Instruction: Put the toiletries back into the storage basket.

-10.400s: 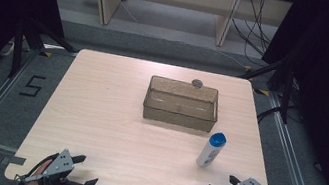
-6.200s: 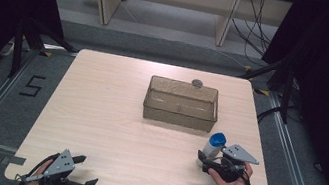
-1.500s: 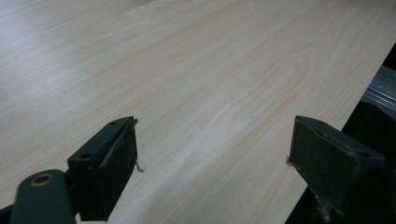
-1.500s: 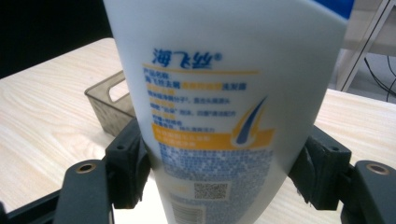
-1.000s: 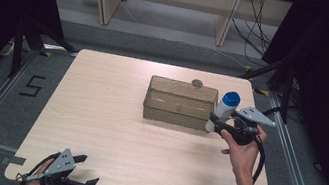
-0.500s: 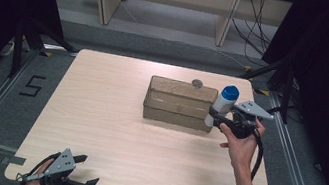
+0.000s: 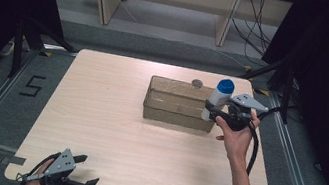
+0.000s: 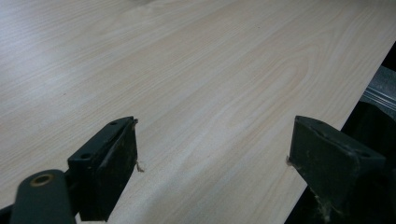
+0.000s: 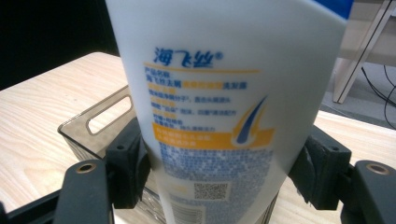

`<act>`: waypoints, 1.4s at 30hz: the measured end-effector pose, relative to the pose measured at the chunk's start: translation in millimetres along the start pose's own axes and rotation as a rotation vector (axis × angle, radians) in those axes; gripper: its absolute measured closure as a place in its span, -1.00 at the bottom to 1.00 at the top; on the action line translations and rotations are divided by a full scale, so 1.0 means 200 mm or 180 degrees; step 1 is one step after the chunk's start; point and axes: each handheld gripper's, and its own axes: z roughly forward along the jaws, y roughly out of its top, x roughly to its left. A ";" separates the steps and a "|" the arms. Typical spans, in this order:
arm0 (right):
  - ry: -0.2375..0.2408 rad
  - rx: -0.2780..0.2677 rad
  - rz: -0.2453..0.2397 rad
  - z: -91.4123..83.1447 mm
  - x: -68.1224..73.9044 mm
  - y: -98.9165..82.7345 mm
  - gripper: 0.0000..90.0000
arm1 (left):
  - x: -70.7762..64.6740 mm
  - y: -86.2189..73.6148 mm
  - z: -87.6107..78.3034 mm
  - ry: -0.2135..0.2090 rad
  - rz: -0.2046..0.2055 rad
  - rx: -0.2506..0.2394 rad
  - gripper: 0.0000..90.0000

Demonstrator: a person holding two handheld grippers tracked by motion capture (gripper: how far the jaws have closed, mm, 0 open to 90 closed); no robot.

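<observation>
Item 1, near-left corner of table [image 7: 98, 112]: left gripper [image 7: 83, 170], held low in person's hand at table edge, jaws wide apart w/ nothing betw. them; left gripper view has bare wood betw. the two pads [image 8: 116, 163]. Probably parked as idle hand, out of the way. Item 2, centre-right of table: clear smoky bin [image 7: 176, 117], rectangular, open top, handle slot in end wall [image 9: 109, 112]; looks empty, likely the drop target. Item 3, just behind bin's far wall: small round grey object [image 7: 197, 83], type unclear, apart from the work. Item 4, right end of bin: white bottle [image 7: 215, 101] w/ blue cap [image 7: 226, 86], upright, lifted clear of table, hanging at bin's right end wall, about over its rim. Label w/ blue & yellow print faces right gripper view [image 9: 210, 116]. Item 5: right gripper [image 7: 222, 113], clamped on bottle's lower body, one pad each side, so bottle stays upright & cap-up for lowering in. Judgement: carry nearly done; release into bin not yet made.
</observation>
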 end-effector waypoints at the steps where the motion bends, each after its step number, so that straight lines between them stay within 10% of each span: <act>1: -0.0017 0.0018 0.0022 0.00 0.00 0.00 -0.30 | 0.00 0.00 0.00 -0.0017 -0.0025 -0.0025 -0.67; 42: -0.0101 0.0141 0.0088 0.20 -0.05 -0.08 -0.31 | 0.00 0.00 0.01 -0.0027 -0.0016 0.0004 -0.66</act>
